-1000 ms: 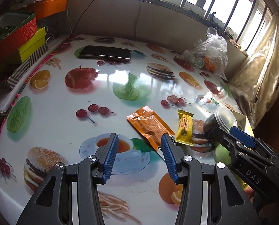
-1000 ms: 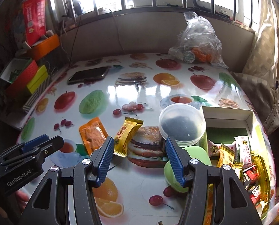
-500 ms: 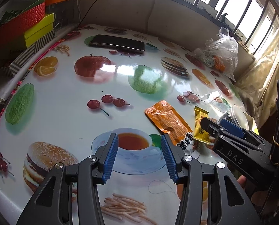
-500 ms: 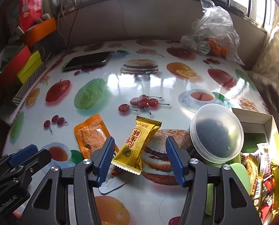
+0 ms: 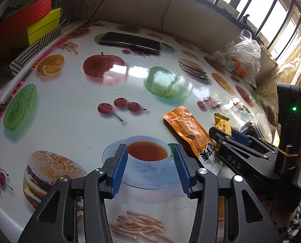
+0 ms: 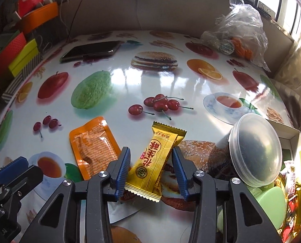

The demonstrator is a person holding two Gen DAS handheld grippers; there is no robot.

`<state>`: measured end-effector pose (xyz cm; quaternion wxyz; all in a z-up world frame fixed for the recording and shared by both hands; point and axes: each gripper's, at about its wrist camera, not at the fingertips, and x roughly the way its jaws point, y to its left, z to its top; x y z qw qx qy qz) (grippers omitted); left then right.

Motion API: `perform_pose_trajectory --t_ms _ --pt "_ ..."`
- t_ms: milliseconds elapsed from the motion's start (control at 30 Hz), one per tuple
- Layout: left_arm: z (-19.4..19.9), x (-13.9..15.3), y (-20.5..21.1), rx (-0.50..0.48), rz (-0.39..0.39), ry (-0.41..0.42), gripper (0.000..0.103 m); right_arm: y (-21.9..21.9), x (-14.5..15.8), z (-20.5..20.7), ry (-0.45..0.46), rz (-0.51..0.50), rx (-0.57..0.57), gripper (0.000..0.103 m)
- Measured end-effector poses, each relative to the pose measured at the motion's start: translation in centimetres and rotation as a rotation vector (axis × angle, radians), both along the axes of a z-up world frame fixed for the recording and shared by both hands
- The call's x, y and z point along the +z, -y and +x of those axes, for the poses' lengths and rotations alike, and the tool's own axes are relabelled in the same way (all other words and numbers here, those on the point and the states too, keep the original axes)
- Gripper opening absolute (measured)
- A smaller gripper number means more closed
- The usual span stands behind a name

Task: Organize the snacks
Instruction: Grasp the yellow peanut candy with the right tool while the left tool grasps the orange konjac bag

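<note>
I have the right gripper (image 6: 150, 171) low over the bench (image 6: 150, 85), its blue-padded fingers (image 6: 123, 172) spread wide, so that the yellow foil-wrapped snack bar (image 6: 153, 164) lies flat between them. The bar runs slantwise: its near end sits deep in the gap, close to the left pad, and its far crimped end pokes out beyond the fingertips towards the right. I cannot tell whether either pad touches it yet. I judge this is set up for a grasp across the bar's width.

Just to the left lies the flat orange foil snack pouch (image 6: 93, 145), outside the fingers. To the right a clear plastic lidded tub (image 6: 255, 151) leans against the white open cardboard box (image 6: 292, 135), which already holds small wrapped snacks, so I take it as the destination.

My left gripper (image 5: 150, 170) hangs wide and empty over a printed teacup, with that orange pouch near its right finger.

Farther off are a dark smartphone (image 6: 91, 50) and a knotted clear plastic bag (image 6: 241, 30).
</note>
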<state>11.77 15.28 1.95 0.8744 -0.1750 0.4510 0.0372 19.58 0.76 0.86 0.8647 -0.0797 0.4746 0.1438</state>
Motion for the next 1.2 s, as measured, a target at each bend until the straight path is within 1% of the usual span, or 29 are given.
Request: perform_pose_trajectory --t_ms 33,100,200,467,667,800,900,1033,1167,1200 --pt "0.0 0.0 0.0 0.001 -0.002 0.000 0.048 0.0 -0.1 0.1 -0.005 0.002 -0.001 0.029" --pt "0.0 -0.1 -0.1 0.003 -0.001 -0.004 0.048 0.1 -0.2 0.1 -0.009 0.015 0.003 0.025" --pt "0.0 -0.3 -0.4 0.010 -0.007 -0.005 0.048 -0.3 -0.1 -0.3 -0.015 0.020 0.020 0.025" --pt "-0.1 -0.2 -0.9 0.017 -0.002 -0.005 0.048 -1.3 0.0 -2.1 -0.054 0.088 0.086 0.025" --pt "-0.2 -0.1 -0.9 0.002 0.002 -0.006 0.048 -2.2 0.1 -3.4 -0.090 0.141 0.134 0.025" --pt "0.1 -0.2 -0.6 -0.031 0.016 -0.013 0.048 -2.0 0.2 -3.7 -0.097 0.158 0.135 0.024" --pt "0.7 -0.4 0.0 -0.084 0.020 -0.020 0.048 -1.0 0.2 -3.9 -0.089 0.154 0.107 0.024" --pt "1.4 -0.7 1.2 -0.153 0.061 -0.030 0.048 0.6 0.2 -4.3 -0.084 0.158 0.086 0.024" --pt "2.3 -1.2 2.0 -0.188 0.086 -0.051 0.049 1.6 0.2 -4.7 -0.075 0.155 0.079 0.024" --pt "2.5 -1.1 2.2 -0.198 0.099 -0.048 0.052 1.8 0.2 -4.8 -0.072 0.154 0.078 0.024"
